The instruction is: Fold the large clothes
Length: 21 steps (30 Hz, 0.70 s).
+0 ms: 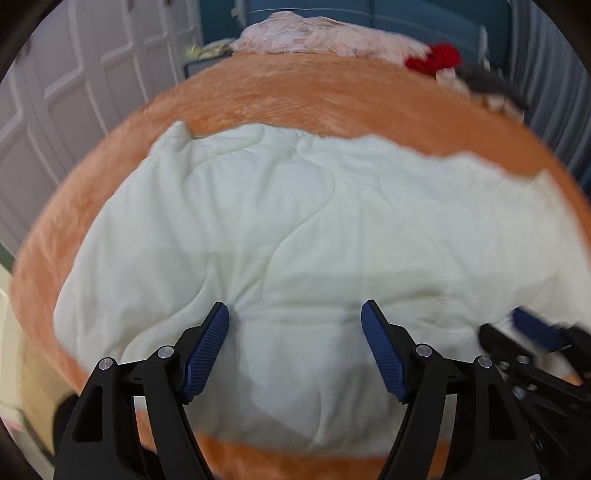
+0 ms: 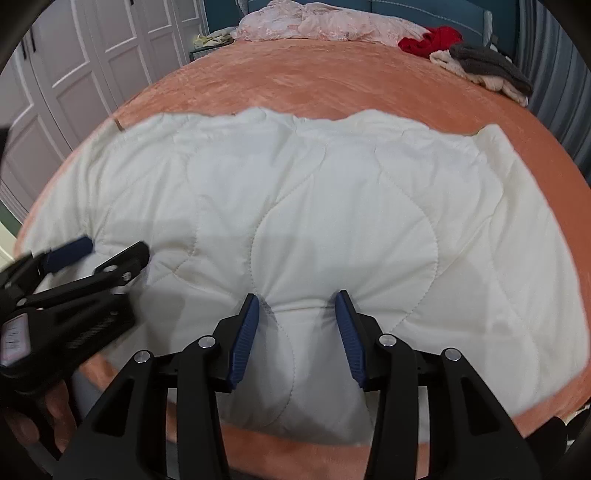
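A white quilted cover (image 1: 314,229) lies spread flat on the orange bed cover (image 1: 295,99). My left gripper (image 1: 295,310) stands open over its near edge, fingers wide apart with their tips down on the fabric and quilt lying loose between them. My right gripper (image 2: 297,301) is narrower. Both pads press into a raised pinch of the white quilted cover (image 2: 332,192), and creases fan out from the fingertips. The left gripper (image 2: 107,254) shows at the left in the right wrist view, and the right gripper (image 1: 513,328) at the right edge of the left wrist view.
A pink crumpled blanket (image 2: 325,26) lies at the head of the bed against a blue headboard. A red garment (image 2: 432,38) and grey and beige clothes (image 2: 484,64) sit at the far right corner. White panelled wardrobe doors (image 2: 85,55) stand on the left. A hand (image 2: 37,417) holds the left gripper.
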### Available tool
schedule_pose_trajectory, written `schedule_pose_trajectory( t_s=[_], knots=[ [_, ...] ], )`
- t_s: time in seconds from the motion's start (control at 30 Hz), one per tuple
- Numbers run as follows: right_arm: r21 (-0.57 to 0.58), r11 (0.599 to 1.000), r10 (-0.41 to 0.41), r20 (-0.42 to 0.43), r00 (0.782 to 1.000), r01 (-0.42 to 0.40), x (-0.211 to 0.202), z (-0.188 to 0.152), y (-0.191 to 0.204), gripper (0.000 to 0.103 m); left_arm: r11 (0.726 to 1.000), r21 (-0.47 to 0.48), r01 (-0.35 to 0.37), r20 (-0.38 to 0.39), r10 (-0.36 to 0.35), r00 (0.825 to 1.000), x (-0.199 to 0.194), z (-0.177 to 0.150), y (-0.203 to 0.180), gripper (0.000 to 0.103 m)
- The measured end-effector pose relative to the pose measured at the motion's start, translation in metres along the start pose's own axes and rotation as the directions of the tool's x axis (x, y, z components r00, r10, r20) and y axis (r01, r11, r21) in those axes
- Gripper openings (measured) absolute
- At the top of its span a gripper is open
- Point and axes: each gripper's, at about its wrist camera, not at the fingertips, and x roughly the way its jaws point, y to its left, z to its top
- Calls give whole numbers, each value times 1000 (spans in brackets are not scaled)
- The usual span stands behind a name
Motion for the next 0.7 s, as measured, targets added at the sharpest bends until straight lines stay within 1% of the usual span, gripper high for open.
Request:
schedule_pose_trajectory(
  t_s=[0.03, 0.07, 0.1, 0.13, 0.17, 0.2, 0.23, 0.27, 0.3, 0.4, 0.47, 0.57, 0.6, 0.63, 0.67, 0.7],
  knots=[
    [12, 1000, 29, 6, 1000, -29, -8, 2, 1, 36, 999, -42, 22, 9, -21, 1000, -11, -1, 10, 71],
    [16, 999, 47, 13, 999, -47, -13, 3, 3, 30, 997, -70, 31, 14, -30, 999, -18, -2, 18, 72],
    [14, 998, 64, 21, 998, -64, -19, 5, 7, 24, 992, -119, 49, 14, -48, 999, -29, -5, 33, 72],
    [9, 997, 78, 22, 997, -78, -22, 6, 11, 20, 985, -159, 61, 16, -59, 998, -35, -7, 45, 72],
    [4, 996, 94, 13, 995, -94, -22, 7, 16, 12, 976, -206, 72, 19, -70, 997, -41, -9, 59, 72],
    [2, 993, 121, -7, 993, -121, -20, 8, 21, 9, 959, -272, 81, 14, -81, 997, -45, -12, 78, 72],
    [6, 991, 134, -19, 991, -134, -17, 9, 25, 8, 938, -335, 89, 7, -92, 996, -45, -15, 96, 72],
    [10, 990, 140, -32, 990, -140, -13, 10, 28, 8, 924, -372, 94, 1, -100, 995, -44, -17, 106, 72],
    [17, 990, 143, -53, 988, -142, -5, 10, 32, 8, 895, -434, 101, -7, -116, 993, -39, -21, 123, 72],
    [29, 991, 130, -91, 987, -128, 11, 8, 39, 8, 833, -542, 115, -39, -162, 986, -21, -26, 152, 72],
    [40, 991, 128, -103, 986, -125, 16, 7, 38, 8, 805, -579, 131, -40, -189, 981, -10, -27, 159, 72],
    [61, 990, 135, -119, 984, -128, 22, 7, 35, 6, 740, -640, 207, -19, -284, 959, 8, -29, 167, 72],
    [64, 990, 134, -122, 983, -127, 23, 7, 34, 5, 709, -665, 235, -7, -320, 947, 14, -30, 168, 72],
    [68, 989, 135, -126, 983, -128, 25, 7, 34, 5, 693, -679, 241, -4, -332, 943, 18, -30, 169, 74],
    [71, 989, 136, -129, 982, -128, 27, 6, 34, 5, 688, -685, 240, -2, -331, 944, 20, -29, 167, 74],
    [72, 989, 134, -130, 982, -126, 28, 6, 34, 5, 688, -682, 247, 6, -332, 943, 20, -26, 165, 73]
  ],
)
